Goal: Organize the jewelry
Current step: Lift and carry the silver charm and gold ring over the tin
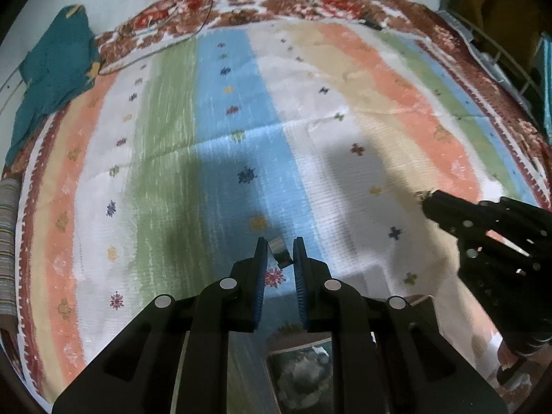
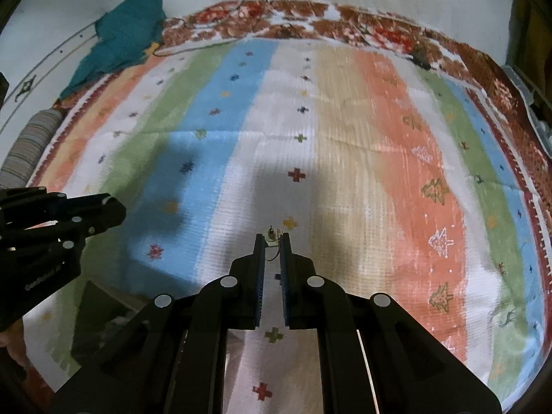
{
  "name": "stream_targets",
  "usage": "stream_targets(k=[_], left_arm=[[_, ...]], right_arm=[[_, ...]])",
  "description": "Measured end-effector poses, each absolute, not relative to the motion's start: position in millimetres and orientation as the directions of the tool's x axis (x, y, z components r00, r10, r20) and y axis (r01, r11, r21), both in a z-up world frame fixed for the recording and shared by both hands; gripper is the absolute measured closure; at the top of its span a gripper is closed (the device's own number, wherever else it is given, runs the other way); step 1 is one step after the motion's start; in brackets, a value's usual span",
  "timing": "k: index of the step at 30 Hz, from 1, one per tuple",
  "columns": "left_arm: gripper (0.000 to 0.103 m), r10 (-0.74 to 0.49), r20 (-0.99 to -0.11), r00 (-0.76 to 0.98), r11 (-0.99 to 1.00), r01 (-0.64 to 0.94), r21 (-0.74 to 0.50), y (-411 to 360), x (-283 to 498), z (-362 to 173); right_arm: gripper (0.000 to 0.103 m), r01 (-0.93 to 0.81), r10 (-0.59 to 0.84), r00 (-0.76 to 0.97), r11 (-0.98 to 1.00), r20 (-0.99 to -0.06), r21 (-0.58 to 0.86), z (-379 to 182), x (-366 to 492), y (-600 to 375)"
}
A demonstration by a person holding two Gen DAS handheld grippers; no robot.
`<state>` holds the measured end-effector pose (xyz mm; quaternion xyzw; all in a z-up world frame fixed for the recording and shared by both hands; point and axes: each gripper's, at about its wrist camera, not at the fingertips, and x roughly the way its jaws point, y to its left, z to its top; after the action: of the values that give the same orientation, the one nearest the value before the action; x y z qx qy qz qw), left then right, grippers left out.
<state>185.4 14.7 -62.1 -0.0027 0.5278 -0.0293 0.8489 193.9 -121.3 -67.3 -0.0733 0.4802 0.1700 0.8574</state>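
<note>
My left gripper is shut on a wide silver ring and holds it above the striped rug. My right gripper is shut on a small earring with a thin wire hook hanging between the pads. The right gripper also shows in the left wrist view at the right, with the earring at its tip. The left gripper shows in the right wrist view at the left. An open box with jewelry inside lies below the left gripper.
A teal cloth lies at the rug's far left corner, with thin cables beside it. A striped cushion sits at the left edge. Shelving and a wire rack stand along the right side.
</note>
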Motion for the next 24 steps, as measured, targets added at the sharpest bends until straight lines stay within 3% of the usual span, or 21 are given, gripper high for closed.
stream_targets(k=[24], left_arm=[[0.088,-0.112,-0.843,0.526,0.993,0.096,-0.072,6,119,-24]], right_arm=[[0.093,-0.451,0.329,0.51,0.889,-0.795,0.079,-35,132,-116]])
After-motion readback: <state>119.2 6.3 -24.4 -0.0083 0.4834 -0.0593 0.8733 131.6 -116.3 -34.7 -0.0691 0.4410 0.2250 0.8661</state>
